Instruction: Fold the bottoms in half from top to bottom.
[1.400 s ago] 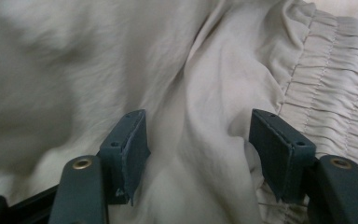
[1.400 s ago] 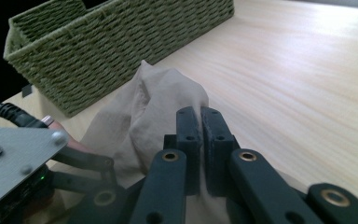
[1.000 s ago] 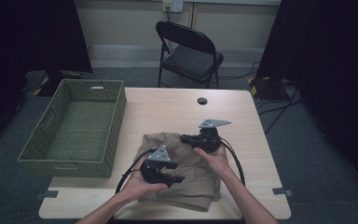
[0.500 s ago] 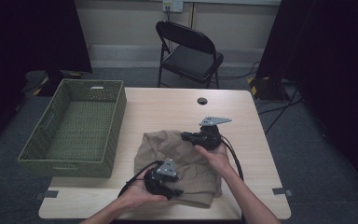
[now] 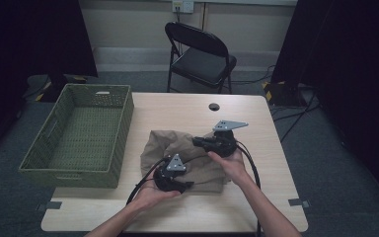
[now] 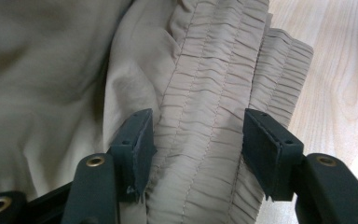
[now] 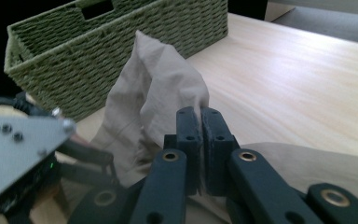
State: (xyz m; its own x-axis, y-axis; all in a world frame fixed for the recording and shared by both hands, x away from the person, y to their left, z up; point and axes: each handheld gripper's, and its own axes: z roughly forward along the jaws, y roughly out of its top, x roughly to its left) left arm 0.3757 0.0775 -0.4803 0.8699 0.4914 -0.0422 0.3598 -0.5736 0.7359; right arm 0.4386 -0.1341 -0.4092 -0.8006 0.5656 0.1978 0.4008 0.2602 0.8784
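From above, your scene is dim and a little soft; the room's sides fall into black, while the wooden table (image 5: 187, 111) catches an even overhead light. Your left gripper (image 6: 198, 140) view is bright: the gathered waistband (image 6: 205, 107) between its fingers (image 6: 137, 135) is sharp, cloth left of them blurs. In your right gripper (image 7: 200, 135) view, the wicker basket (image 7: 121, 42) beyond the fingers is soft, with glare on the tabletop.

A lab-like room is suggested by black curtains (image 5: 29, 34), a folding chair (image 5: 200, 52) and floor cables (image 5: 296, 116).
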